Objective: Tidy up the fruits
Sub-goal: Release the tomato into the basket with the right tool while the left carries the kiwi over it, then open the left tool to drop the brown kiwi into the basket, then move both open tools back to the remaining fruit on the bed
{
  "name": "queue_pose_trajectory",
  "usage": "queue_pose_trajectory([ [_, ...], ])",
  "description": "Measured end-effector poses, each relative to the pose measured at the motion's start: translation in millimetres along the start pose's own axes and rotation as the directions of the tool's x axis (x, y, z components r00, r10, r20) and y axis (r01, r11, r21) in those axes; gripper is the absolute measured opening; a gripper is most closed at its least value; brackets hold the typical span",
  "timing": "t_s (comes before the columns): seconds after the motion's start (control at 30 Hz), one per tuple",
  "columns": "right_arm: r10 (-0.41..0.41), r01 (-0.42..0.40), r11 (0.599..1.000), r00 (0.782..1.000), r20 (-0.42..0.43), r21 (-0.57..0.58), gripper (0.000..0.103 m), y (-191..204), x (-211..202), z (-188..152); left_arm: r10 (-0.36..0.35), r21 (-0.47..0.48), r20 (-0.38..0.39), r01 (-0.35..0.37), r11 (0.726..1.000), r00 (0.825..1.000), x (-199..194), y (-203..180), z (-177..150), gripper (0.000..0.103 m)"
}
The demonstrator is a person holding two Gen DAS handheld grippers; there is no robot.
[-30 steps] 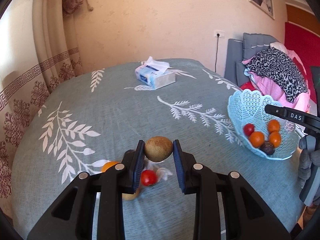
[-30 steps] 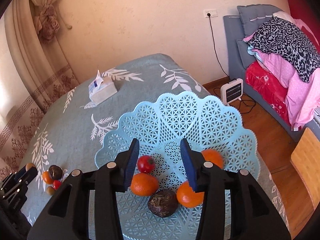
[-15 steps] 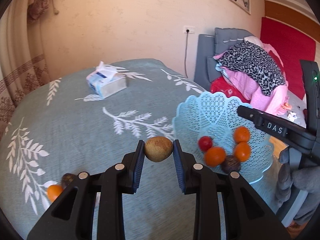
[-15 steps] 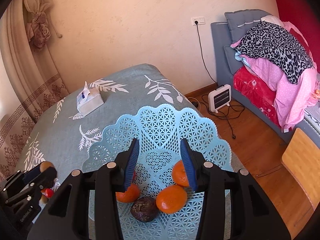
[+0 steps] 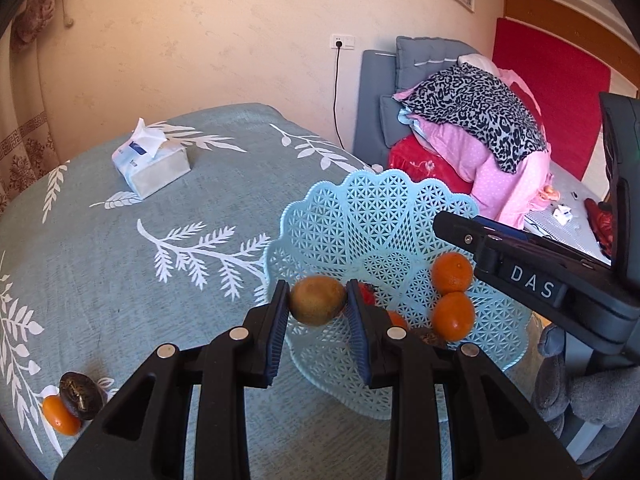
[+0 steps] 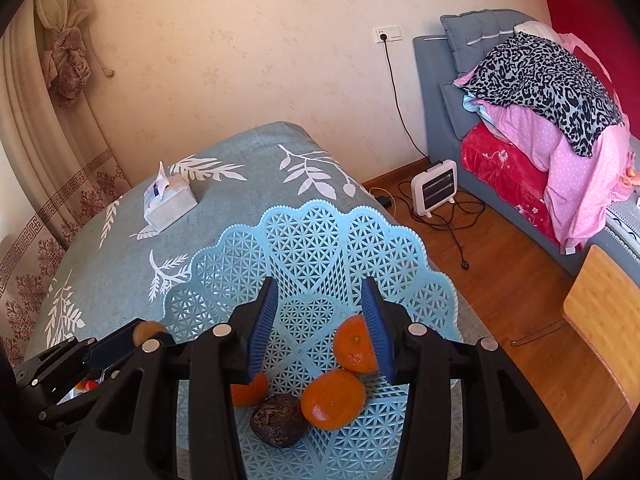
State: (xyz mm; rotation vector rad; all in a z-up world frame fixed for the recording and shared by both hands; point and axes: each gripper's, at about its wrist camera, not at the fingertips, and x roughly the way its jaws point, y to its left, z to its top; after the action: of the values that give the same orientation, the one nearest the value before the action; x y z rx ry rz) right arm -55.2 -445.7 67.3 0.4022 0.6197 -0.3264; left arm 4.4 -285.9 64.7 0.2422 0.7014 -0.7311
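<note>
My left gripper [image 5: 318, 304] is shut on a brown kiwi [image 5: 318, 299] and holds it above the near left rim of the light blue lattice basket [image 5: 376, 216]. The basket holds two oranges [image 5: 452, 272], a red tomato [image 5: 367, 294] half hidden behind my finger, and a dark wrinkled fruit [image 6: 276, 420]. My right gripper [image 6: 320, 320] hovers open over the basket with nothing between its pads; an orange [image 6: 352, 344] lies just beyond its right finger. A dark fruit [image 5: 80, 396] and an orange [image 5: 60, 420] lie on the tablecloth at lower left.
A tissue box [image 5: 152, 164] stands at the back of the round table with the leaf-print cloth [image 5: 120, 260]. The basket sits close to the table's right edge. Beyond it are wooden floor, a small heater [image 6: 434, 186], a bed piled with clothes [image 6: 540, 92] and a wooden panel [image 6: 604, 312].
My left gripper has carried the kiwi to the right, from above the loose fruit to the basket's rim. The right gripper has stayed over the basket, still open.
</note>
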Motion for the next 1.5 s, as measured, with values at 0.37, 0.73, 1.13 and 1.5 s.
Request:
queue_pose_trajectory([
  [0.37, -0.004, 0.004, 1.000, 1.000, 0.007, 0.011, 0.046, 0, -1, 0, 0.033, -0.032, 0.015, -0.033, 0.999, 0.999, -7, 14, 1, 0.060],
  [0.73, 0.008, -0.008, 1.000, 0.999, 0.037, 0.001, 0.058, 9, -11, 0, 0.126, -0.104, 0.016, -0.124, 0.987, 0.992, -23, 38, -4, 0.086],
  [1.13, 0.044, -0.043, 0.999, 0.998, 0.047, -0.030, 0.060, 29, -20, -4, 0.240, -0.122, 0.056, -0.232, 0.965, 0.969, -47, 60, -15, 0.086],
  [1.5, 0.103, -0.098, 0.990, 0.994, 0.045, -0.098, 0.060, 60, -34, -17, 0.292, -0.158, 0.068, -0.278, 0.947, 0.954, -67, 79, -32, 0.086],
])
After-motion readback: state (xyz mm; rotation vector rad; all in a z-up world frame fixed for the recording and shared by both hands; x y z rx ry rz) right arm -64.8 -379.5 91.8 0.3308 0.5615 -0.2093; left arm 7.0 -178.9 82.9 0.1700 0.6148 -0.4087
